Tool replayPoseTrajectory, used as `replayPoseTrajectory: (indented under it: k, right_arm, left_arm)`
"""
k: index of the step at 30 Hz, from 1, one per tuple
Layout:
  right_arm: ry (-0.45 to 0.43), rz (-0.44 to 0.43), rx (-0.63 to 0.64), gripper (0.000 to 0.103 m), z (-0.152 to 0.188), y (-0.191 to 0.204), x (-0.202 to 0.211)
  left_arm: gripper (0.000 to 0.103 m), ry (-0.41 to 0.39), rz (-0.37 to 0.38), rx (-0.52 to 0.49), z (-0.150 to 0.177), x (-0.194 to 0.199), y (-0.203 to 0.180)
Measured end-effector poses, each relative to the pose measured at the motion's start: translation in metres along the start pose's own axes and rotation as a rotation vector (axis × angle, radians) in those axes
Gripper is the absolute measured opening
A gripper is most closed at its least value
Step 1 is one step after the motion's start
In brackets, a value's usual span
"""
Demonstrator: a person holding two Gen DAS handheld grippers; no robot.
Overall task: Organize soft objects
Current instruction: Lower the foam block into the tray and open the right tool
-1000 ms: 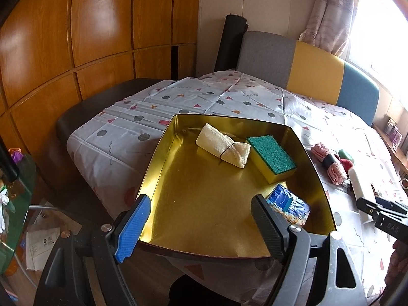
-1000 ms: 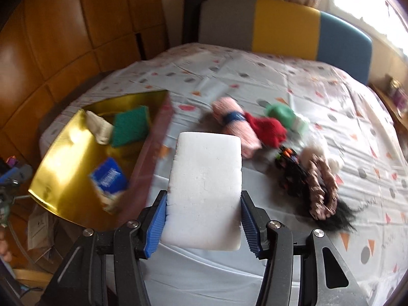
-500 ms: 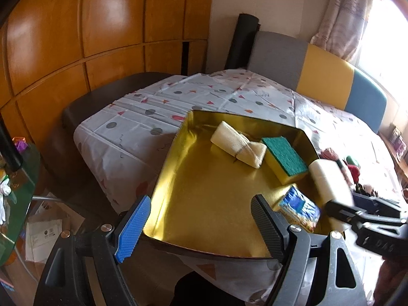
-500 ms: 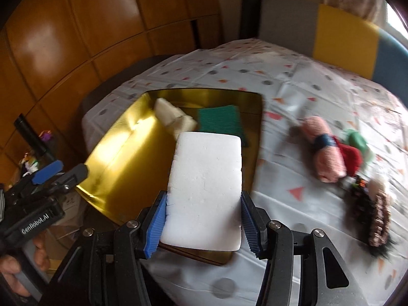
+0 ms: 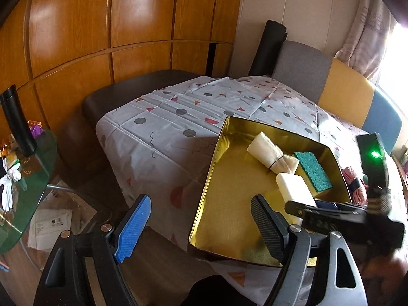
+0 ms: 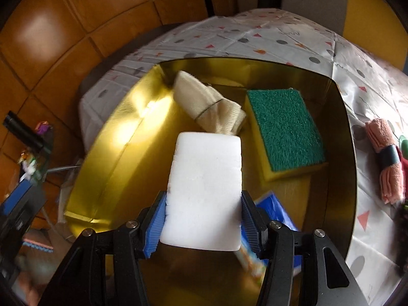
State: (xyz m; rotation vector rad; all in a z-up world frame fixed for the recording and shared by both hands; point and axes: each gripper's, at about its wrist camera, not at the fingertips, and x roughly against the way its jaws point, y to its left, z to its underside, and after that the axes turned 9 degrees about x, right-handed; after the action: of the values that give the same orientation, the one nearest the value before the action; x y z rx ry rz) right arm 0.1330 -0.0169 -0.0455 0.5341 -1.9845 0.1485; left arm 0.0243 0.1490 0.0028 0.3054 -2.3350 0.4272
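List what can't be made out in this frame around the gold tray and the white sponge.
- Blue packet: right wrist view, mostly hidden behind the white sponge and right gripper; print blurred.
- Whether the sponge touches the gold tray floor: hidden beneath it in both views.
- Pink rolled cloth: cut off near the right edge; dark items below it are blurred.
- Left gripper: open, empty; its right finger covers the tray's near corner.

We see glossy orange wood panelling (image 5: 76,30) filling the upper left of the frame, a pale wall (image 5: 301,7) beside it. At upper right a curtain (image 5: 367,33) hangs by a bright window (image 5: 397,51). A grey, yellow and blue backrest (image 5: 344,91) stands behind the patterned table (image 5: 165,127); a green glass side table (image 5: 30,178) sits lower left.
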Motion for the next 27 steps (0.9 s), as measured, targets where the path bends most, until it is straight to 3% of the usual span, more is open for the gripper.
replayPoseTrajectory:
  k: [5,11,13,15,27]
  right_arm:
    - [0.034,0.06,-0.004,0.057,-0.001,-0.001,-0.008]
    - [0.034,0.055,0.012,0.059,0.005,-0.003,-0.009]
    - [0.038,0.045,-0.017,0.064,0.006,-0.007,-0.011]
    - [0.025,0.038,-0.029,0.07,0.009,-0.01,-0.008]
    - [-0.045,0.02,-0.062,0.08,0.021,-0.018,0.012]
  left_arm:
    - [0.082,0.007,0.002,-0.01,0.001,-0.001,-0.003]
    - [0.082,-0.009,0.014,-0.035,0.002,0.006,-0.009]
    - [0.082,-0.023,0.016,-0.047,0.002,0.01,-0.011]
    - [0.082,-0.029,0.017,-0.058,0.002,0.012,-0.014]
    - [0.082,-0.021,0.027,-0.096,0.008,0.017,-0.027]
